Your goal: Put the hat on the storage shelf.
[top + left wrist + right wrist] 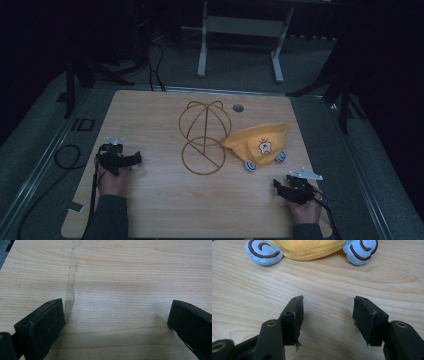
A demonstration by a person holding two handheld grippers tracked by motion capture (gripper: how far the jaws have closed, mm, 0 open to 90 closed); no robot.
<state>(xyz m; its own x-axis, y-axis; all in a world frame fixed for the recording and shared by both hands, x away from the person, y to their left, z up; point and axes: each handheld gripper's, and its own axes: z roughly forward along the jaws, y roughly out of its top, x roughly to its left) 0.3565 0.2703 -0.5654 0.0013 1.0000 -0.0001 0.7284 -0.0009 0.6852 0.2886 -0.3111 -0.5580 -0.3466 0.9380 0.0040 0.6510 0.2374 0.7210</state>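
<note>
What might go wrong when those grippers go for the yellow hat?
The hat is soft and lies flat on the table, so the open right gripper may pinch just one layer or slide it away. The wire stand sits right beside the hat and looks light; a tug could knock it. The left gripper, also open, is far off and must cross the table to help.

Yellow hat (308, 250) cut off by top edge in right gripper view; embroidered motif (264, 146) too small to read.

A yellow cap (257, 141) with two blue ears and a small embroidered face is laid near the tabletop's right edge.
</note>
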